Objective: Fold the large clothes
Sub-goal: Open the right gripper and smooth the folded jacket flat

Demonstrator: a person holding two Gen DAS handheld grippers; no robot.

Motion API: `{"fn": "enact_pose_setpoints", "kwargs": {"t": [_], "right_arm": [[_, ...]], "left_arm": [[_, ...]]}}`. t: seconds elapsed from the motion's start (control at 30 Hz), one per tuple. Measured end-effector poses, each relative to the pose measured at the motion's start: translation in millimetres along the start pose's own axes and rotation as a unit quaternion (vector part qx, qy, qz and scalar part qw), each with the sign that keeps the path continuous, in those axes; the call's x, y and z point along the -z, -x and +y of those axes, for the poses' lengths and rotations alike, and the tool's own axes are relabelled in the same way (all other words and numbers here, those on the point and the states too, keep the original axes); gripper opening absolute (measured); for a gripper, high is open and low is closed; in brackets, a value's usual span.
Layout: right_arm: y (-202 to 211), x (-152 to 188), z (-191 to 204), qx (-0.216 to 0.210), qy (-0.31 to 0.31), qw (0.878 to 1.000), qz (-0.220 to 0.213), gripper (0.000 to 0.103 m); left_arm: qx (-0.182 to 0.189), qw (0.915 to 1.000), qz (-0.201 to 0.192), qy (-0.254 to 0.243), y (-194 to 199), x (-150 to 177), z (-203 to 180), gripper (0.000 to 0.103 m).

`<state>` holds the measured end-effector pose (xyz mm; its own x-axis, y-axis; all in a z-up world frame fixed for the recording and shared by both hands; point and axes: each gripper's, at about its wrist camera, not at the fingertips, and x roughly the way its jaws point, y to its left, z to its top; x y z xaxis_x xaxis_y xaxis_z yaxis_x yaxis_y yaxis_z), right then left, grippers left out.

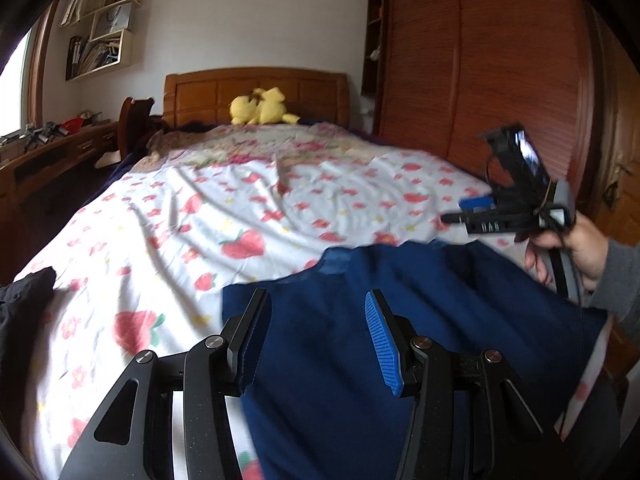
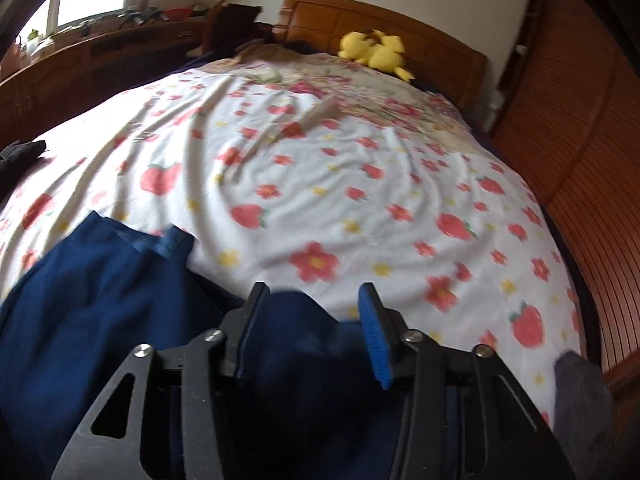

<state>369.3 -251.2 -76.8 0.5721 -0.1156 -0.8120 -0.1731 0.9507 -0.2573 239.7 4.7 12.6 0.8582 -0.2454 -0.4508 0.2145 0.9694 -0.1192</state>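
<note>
If the right gripper [image 2: 312, 312] is drawn away carelessly, the blue garment [image 1: 400, 320] could be snagged on a pad and its fold undone. The garment is spread on the bed [image 1: 280, 200], under both grippers. Both are seen parted, nothing gripped; the left gripper [image 1: 318, 320] hovers above the cloth.

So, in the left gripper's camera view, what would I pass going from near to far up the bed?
Left gripper → navy garment → strawberry-print sheet → yellow plush toy → wooden headboard.
</note>
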Motion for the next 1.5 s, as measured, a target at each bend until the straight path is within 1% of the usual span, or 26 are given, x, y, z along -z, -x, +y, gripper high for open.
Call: {"fn": "enact_pose_setpoints", "kwargs": {"t": [0.03, 0.13, 0.23, 0.37, 0.53, 0.6, 0.63, 0.67, 0.7, 0.73, 0.77, 0.8, 0.83, 0.87, 0.93, 1.07, 1.13, 1.17, 1.2, 1.23, 1.27, 1.3, 1.33, 1.37, 1.43, 1.5], "right_arm": [[0.9, 6.9, -8.9, 0.005, -0.004, 1.0, 0.005, 0.057], [-2.8, 29.8, -38.8, 0.02, -0.024, 0.999, 0.035, 0.057], [-16.0, 50.6, -71.4, 0.032, -0.067, 0.995, 0.068, 0.057], [-39.6, 67.7, -101.1, 0.026, -0.12, 0.987, 0.105, 0.057], [-67.2, 84.1, -119.6, -0.003, -0.167, 0.977, 0.133, 0.057], [-73.2, 85.8, -120.9, -0.023, -0.177, 0.975, 0.133, 0.046], [-72.6, 84.7, -118.1, -0.033, -0.169, 0.977, 0.125, 0.023], [-70.2, 83.0, -113.3, -0.031, -0.154, 0.981, 0.117, 0.007], [-63.4, 80.4, -107.0, -0.024, -0.131, 0.986, 0.099, 0.007], [-54.2, 78.7, -105.9, -0.02, -0.127, 0.989, 0.077, 0.005], [-45.5, 77.4, -108.8, 0.005, -0.128, 0.99, 0.057, 0.004], [-40.8, 77.0, -115.0, 0.038, -0.132, 0.989, 0.047, 0.004], [-36.1, 78.4, -126.2, 0.072, -0.149, 0.985, 0.041, 0.004], [-35.3, 80.6, -135.5, 0.081, -0.167, 0.982, 0.041, 0.004], [-39.6, 86.8, -147.4, 0.094, -0.183, 0.977, 0.061, 0.004], [-46.5, 89.7, -142.6, 0.09, -0.168, 0.977, 0.09, 0.004], [-39.7, 86.6, -137.0, 0.099, -0.157, 0.979, 0.085, 0.004], [-36.3, 86.2, -134.9, 0.101, -0.152, 0.98, 0.083, 0.009], [-33.1, 84.3, -129.7, 0.096, -0.142, 0.982, 0.082, 0.013], [-28.6, 82.6, -123.6, 0.088, -0.131, 0.984, 0.078, 0.02], [-24.5, 81.0, -118.6, 0.084, -0.123, 0.986, 0.072, 0.029], [-18.9, 79.6, -112.7, 0.085, -0.116, 0.988, 0.063, 0.033], [-14.7, 77.1, -108.3, 0.087, -0.11, 0.989, 0.055, 0.042], [-11.7, 75.1, -103.9, 0.084, -0.105, 0.99, 0.049, 0.042], [-4.5, 70.7, -89.9, 0.059, -0.092, 0.993, 0.039, 0.042], [4.4, 67.7, -68.4, 0.026, -0.078, 0.996, 0.039, 0.042]], "left_arm": [[0.005, 1.0, -0.002, 0.0, 2.0, -0.5, -2.9, 0.051], [0.021, 0.9997, -0.012, -0.011, 7.1, -1.2, -14.7, 0.051], [0.035, 0.9991, -0.009, -0.023, 0.4, 2.2, -23.5, 0.052], [0.049, 0.9982, 0.022, -0.028, -26.5, 12.6, -24.7, 0.052], [0.044, 0.9963, 0.068, -0.03, -54.7, 23.2, -20.5, 0.052], [0.04, 0.9956, 0.079, -0.03, -61.1, 26.2, -18.0, 0.052], [0.04, 0.9953, 0.083, -0.029, -63.1, 26.8, -16.9, 0.052], [0.039, 0.9951, 0.086, -0.03, -64.4, 26.6, -16.9, 0.052], [0.038, 0.995, 0.088, -0.031, -65.7, 26.3, -16.9, 0.052], [0.036, 0.9949, 0.089, -0.033, -68.6, 25.2, -19.8, 0.052], [0.033, 0.9947, 0.091, -0.034, -69.8, 24.3, -22.1, 0.052], [0.031, 0.9946, 0.093, -0.035, -70.7, 24.2, -24.3, 0.052], [0.029, 0.9944, 0.095, -0.036, -69.8, 22.4, -26.1, 0.052], [0.029, 0.9942, 0.097, -0.036, -71.5, 22.4, -26.0, 0.052], [0.028, 0.9939, 0.101, -0.035, -72.2, 22.6, -30.0, 0.052], [0.027, 0.9939, 0.101, -0.035, -72.7, 22.6, -33.3, 0.052], [0.027, 0.9939, 0.101, -0.035, -72.7, 22.5, -33.5, 0.052], [0.027, 0.9939, 0.101, -0.036, -72.6, 22.4, -33.5, 0.052], [0.027, 0.9939, 0.101, -0.036, -72.6, 22.5, -34.0, 0.052], [0.026, 0.994, 0.1, -0.037, -72.1, 23.0, -34.9, 0.052], [0.025, 0.994, 0.1, -0.037, -71.6, 23.3, -35.6, 0.052], [0.025, 0.9941, 0.099, -0.037, -71.2, 23.7, -35.3, 0.052], [0.025, 0.9941, 0.098, -0.038, -70.6, 24.4, -34.7, 0.052], [0.025, 0.9942, 0.098, -0.037, -70.3, 24.9, -34.3, 0.052], [0.026, 0.9944, 0.096, -0.037, -69.4, 25.3, -34.1, 0.052], [0.026, 0.9945, 0.095, -0.037, -68.6, 25.6, -33.9, 0.052]]}}
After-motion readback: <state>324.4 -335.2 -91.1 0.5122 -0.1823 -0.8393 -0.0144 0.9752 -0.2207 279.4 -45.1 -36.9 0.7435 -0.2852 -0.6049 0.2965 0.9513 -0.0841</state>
